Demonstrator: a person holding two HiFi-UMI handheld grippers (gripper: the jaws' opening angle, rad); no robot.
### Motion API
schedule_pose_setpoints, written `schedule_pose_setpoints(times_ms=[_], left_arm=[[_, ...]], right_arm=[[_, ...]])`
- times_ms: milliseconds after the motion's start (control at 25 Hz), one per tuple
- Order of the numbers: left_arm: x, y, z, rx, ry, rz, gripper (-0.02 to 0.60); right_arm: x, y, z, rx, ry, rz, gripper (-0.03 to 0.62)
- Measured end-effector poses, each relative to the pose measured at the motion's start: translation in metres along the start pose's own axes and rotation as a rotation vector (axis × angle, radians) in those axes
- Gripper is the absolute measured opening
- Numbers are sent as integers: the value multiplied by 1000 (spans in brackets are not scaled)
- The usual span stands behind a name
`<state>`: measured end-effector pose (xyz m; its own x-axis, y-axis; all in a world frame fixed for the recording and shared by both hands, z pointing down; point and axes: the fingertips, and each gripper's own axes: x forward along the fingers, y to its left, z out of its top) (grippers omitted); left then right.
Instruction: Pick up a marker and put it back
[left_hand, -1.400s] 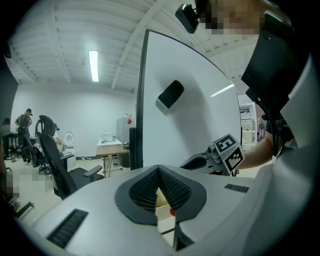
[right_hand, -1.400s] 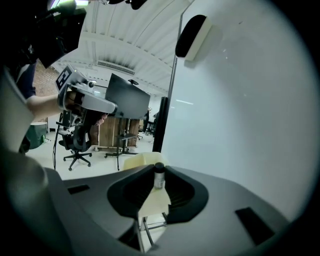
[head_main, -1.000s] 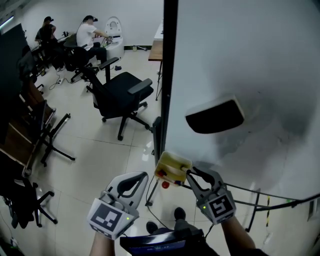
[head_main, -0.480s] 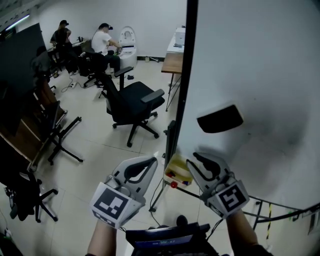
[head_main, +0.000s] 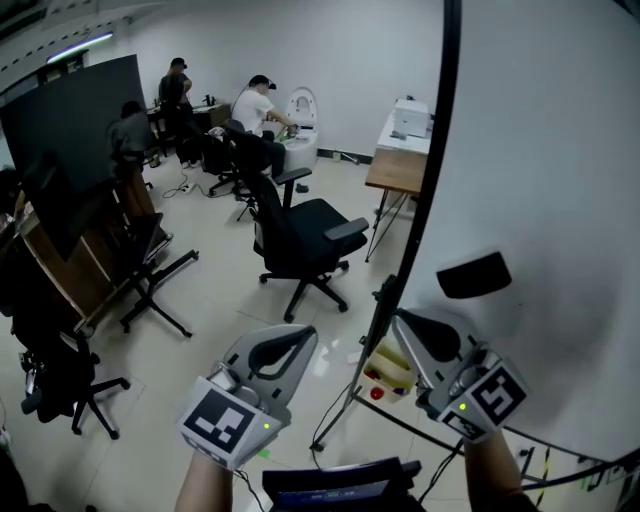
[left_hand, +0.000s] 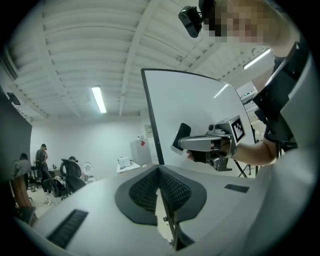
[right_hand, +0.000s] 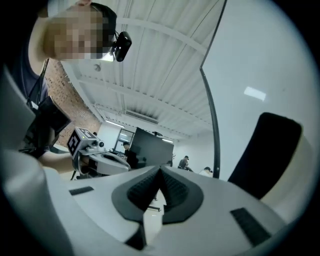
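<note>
Head view has the whiteboard (head_main: 540, 150) as its largest thing, filling the right side from 12 to 5 o'clock, with a black office chair (head_main: 300, 235) on the floor at about 11 o'clock from the picture's middle. Low in the frame come the two grippers. The left gripper (head_main: 298, 338) is clenched, its jaws together with nothing between them. The right gripper (head_main: 402, 322) is also clenched and empty; in the right gripper view its ribbed pads (right_hand: 170, 186) meet at the tip.

A black eraser (head_main: 473, 275) sits on the board at about 2 o'clock from the right gripper's tip. A yellow holder (head_main: 392, 368) hangs at the board's lower edge, just at 6 o'clock from that tip and apart from the jaws. The marker (head_main: 377, 393) lies at the holder's bottom, at about 7 o'clock from the tip, not touched by either gripper.

Each gripper's cube carries a black-and-white square pattern.

Of the marker only a small round red end shows; its body is hidden by the holder.
</note>
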<state>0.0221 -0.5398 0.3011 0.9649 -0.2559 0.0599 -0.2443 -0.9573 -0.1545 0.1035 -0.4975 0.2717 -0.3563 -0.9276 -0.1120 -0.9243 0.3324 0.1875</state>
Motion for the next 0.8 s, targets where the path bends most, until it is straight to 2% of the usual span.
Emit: schedule_pose_setpoints(times_ms=[120,480,640,800], left_arm=[[-19,4,-4,-22,7,27,-3],[-73,5,-13,-36,-3,76,-2],[-89,1,-19,-75,-12,90,-2],[-102,-2,-25,-100,8,149,-2]], right_arm=[[7,18,-5,-14,33,25,6],[18,67,-1,-10,35,84,6],[17,84,-3,-12,58,123,6],[17,99,-1,-19,55,181,6]])
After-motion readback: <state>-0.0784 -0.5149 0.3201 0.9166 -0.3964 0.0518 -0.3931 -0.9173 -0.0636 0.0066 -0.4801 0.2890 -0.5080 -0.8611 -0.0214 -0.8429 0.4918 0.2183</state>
